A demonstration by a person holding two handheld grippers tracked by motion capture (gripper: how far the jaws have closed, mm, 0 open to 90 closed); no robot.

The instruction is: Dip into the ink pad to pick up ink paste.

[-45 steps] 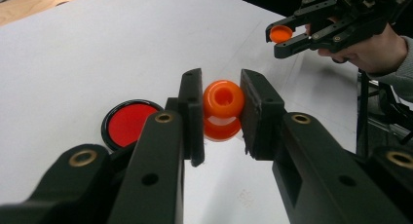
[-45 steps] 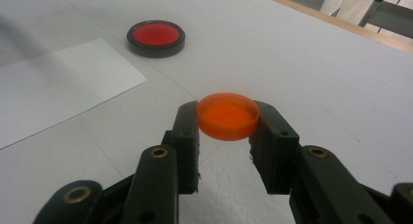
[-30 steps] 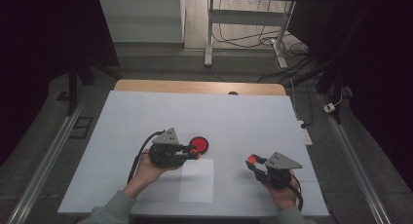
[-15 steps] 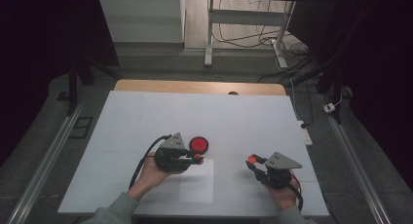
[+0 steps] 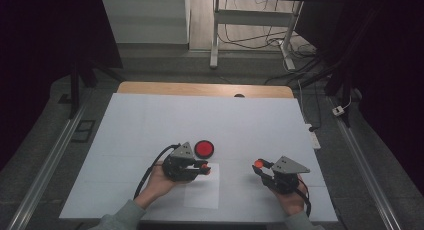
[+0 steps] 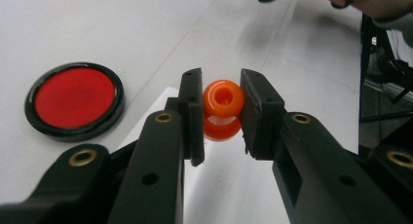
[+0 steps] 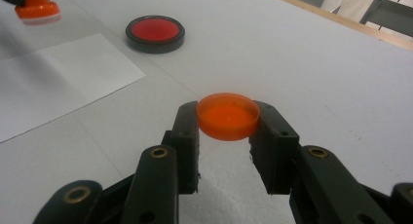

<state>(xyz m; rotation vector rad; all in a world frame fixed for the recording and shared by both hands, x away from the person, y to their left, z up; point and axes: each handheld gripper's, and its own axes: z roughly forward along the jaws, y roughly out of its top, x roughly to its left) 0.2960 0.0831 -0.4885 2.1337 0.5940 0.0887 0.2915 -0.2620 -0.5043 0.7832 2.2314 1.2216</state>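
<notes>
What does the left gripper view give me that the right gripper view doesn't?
Left gripper view: the left gripper shut on an orange stamp, seen from its knob end. Right gripper view: the right gripper shut on an orange lid, and the stamp's flat base above the white paper. Both: the red ink pad open on the white table.

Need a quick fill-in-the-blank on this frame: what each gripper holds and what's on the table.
1. The left gripper is shut on an orange ____.
2. The right gripper grips a shallow orange ____.
3. The ink pad has a red centre and a ____ rim.
4. A white ____ lies flat under the left gripper.

Missing words: stamp; cap; black; paper sheet
</notes>
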